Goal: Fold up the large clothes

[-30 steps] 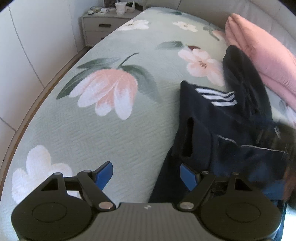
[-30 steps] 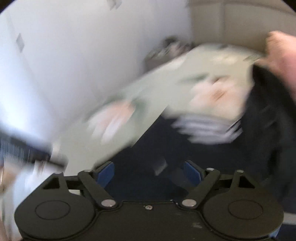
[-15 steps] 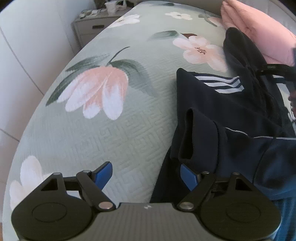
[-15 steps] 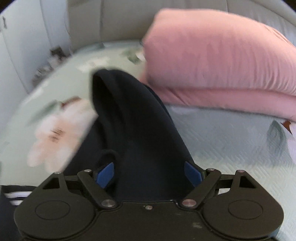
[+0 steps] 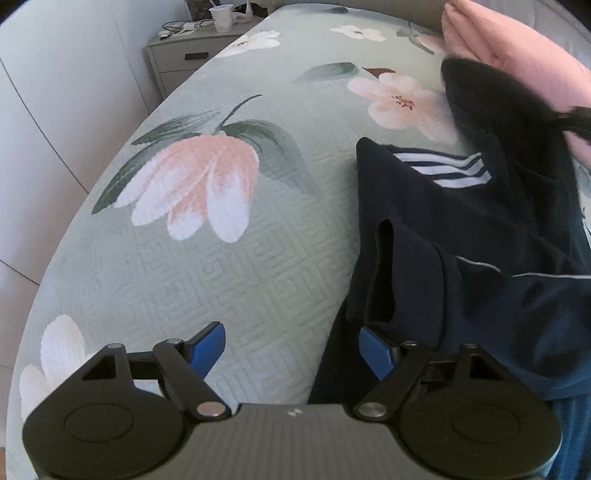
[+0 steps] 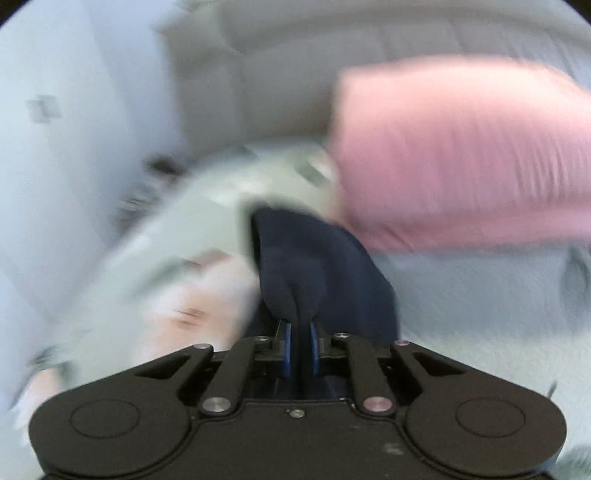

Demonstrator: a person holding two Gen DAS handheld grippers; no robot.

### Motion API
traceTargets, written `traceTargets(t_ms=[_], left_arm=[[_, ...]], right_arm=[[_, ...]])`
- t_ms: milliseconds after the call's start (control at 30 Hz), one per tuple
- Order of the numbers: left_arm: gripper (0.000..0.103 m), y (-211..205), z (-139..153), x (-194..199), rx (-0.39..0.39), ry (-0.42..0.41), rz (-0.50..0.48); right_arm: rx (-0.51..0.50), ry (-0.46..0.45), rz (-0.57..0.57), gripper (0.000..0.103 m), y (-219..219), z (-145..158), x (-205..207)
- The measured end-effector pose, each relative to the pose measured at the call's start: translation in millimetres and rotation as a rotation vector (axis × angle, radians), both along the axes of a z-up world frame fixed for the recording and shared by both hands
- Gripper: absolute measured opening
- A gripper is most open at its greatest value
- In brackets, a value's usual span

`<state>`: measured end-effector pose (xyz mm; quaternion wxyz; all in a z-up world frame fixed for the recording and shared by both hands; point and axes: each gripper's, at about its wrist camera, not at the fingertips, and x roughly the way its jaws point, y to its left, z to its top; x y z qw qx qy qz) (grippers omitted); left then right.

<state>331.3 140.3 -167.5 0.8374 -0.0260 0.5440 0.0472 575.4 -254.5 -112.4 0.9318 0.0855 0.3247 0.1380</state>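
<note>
A dark navy garment [image 5: 461, 229] with white stripes [image 5: 443, 166] lies crumpled on the right of the flowered green bedspread [image 5: 229, 266]. In the left wrist view my left gripper [image 5: 291, 347] hangs open just above the bed. Its right pad [image 5: 373, 350] sits against the garment's near edge, below an open cuff [image 5: 388, 273]. Only bedspread lies between its pads. In the blurred right wrist view my right gripper [image 6: 299, 343] is closing its jaws, and the pads pinch a raised fold of the navy garment [image 6: 295, 258].
A pink pillow [image 5: 509, 48] lies behind the garment, against the padded headboard [image 6: 295, 74]. A nightstand [image 5: 184, 59] with a white cup [image 5: 221, 16] stands past the bed's far left corner. A white wall runs along the left edge of the bed.
My right gripper swung from the bed's left side to the garment's far end, stood open over it, and has now closed on a fold. My left gripper sank a little toward the cuff.
</note>
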Motion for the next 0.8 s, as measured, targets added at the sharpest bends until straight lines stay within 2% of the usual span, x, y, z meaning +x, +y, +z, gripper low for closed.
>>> traceTargets(t_ms=[33,67,133,233,267,300,333,367,400,433,500,567,600,667,733,800], left_arm=[[0.082,0,2,-1,-0.004,-0.004,-0.001],[0.082,-1,5,-2,-0.006,-0.01,-0.004],[0.082,-3,12,-5,-0.006,-0.02,-0.003],[0.082,-6,27,-12,-0.027,-0.049,-0.019],[0.082,-8,31,-15,-0.03,-0.055,-0.024],[0.082,-9,34,-17,-0.031,-0.06,-0.029],[0.082,-10,38,-20,-0.033,-0.067,-0.033],[0.082,-10,41,-23,-0.035,-0.074,-0.038],[0.082,-10,44,-24,-0.035,-0.079,-0.042],[0.082,-9,46,-26,-0.034,-0.083,-0.039],[0.082,-4,47,-26,-0.037,-0.085,-0.02],[0.082,-1,44,-24,-0.048,-0.073,-0.004],[0.082,1,41,-21,-0.053,-0.064,0.001],[0.082,3,36,-18,-0.059,-0.047,0.009],[0.082,6,30,-16,-0.061,-0.038,0.013],[0.082,10,23,-12,-0.053,-0.023,0.03]], right_arm=[[0.015,-0.051,0.055,0.015,2,12,-18],[0.038,-0.103,0.156,0.015,3,25,-43],[0.02,-0.123,0.345,0.015,8,40,-93],[-0.066,0.005,0.6,0.015,15,24,-161],[-0.152,0.073,0.667,0.016,19,9,-179],[-0.229,0.166,0.69,0.023,22,-8,-187],[-0.289,0.261,0.679,0.027,24,-24,-190],[-0.326,0.319,0.65,0.029,23,-34,-188],[-0.329,0.328,0.616,0.036,21,-34,-186],[-0.305,0.297,0.577,0.068,19,-26,-184],[-0.203,0.2,0.467,0.103,14,1,-171],[-0.082,0.122,0.44,0.103,21,26,-152],[-0.07,0.11,0.439,0.103,33,32,-141],[-0.106,0.089,0.454,0.103,74,39,-117],[-0.165,0.072,0.482,0.103,120,35,-97],[-0.262,0.108,0.49,0.103,168,20,-79]])
